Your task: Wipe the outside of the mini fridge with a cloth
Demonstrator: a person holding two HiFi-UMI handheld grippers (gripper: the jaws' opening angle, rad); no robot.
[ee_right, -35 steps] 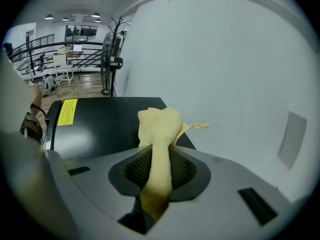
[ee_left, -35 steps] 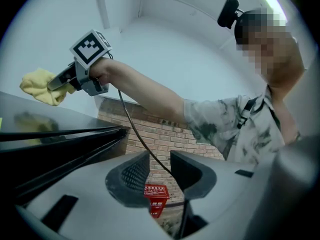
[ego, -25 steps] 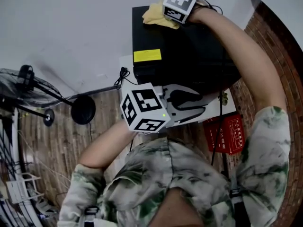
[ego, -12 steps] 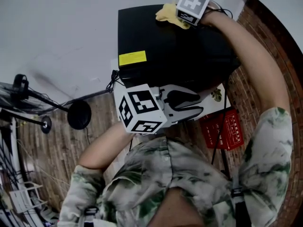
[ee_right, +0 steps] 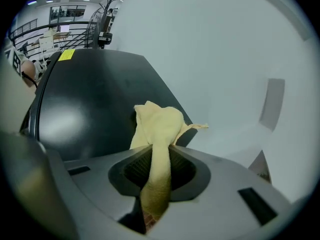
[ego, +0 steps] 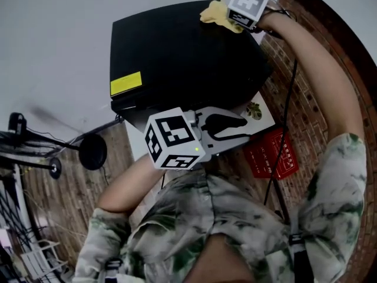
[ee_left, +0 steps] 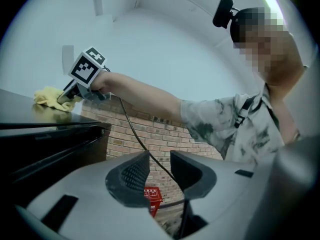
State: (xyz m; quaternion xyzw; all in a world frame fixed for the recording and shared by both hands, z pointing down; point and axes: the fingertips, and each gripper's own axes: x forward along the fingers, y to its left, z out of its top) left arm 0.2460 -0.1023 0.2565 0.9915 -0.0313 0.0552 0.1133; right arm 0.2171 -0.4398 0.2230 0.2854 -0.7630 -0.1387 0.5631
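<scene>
The black mini fridge [ego: 177,52] stands below me, with a yellow sticker [ego: 125,83] on its near left edge. A yellow cloth [ego: 217,13] lies on the far side of its top, right of the middle. My right gripper [ego: 237,19] is shut on that cloth [ee_right: 157,124], which bunches out in front of the jaws onto the glossy lid [ee_right: 85,99]. My left gripper [ego: 244,127] hangs in front of the fridge, off to its right. Its jaws [ee_left: 160,166] stand a narrow gap apart with nothing between them. The left gripper view also shows the cloth [ee_left: 50,98] and the right gripper [ee_left: 67,98].
A white base [ego: 263,114] shows under the fridge's right side. A red box [ego: 274,155] sits on the brick floor beside it. A black cable [ego: 293,81] trails from the right gripper. A black fan stand [ego: 89,152] is at the left. A white wall runs behind the fridge.
My right gripper has dragged the cloth to the right along the far edge of the fridge top. My head view has shifted, so the fridge sits further left. The left gripper has barely moved.
</scene>
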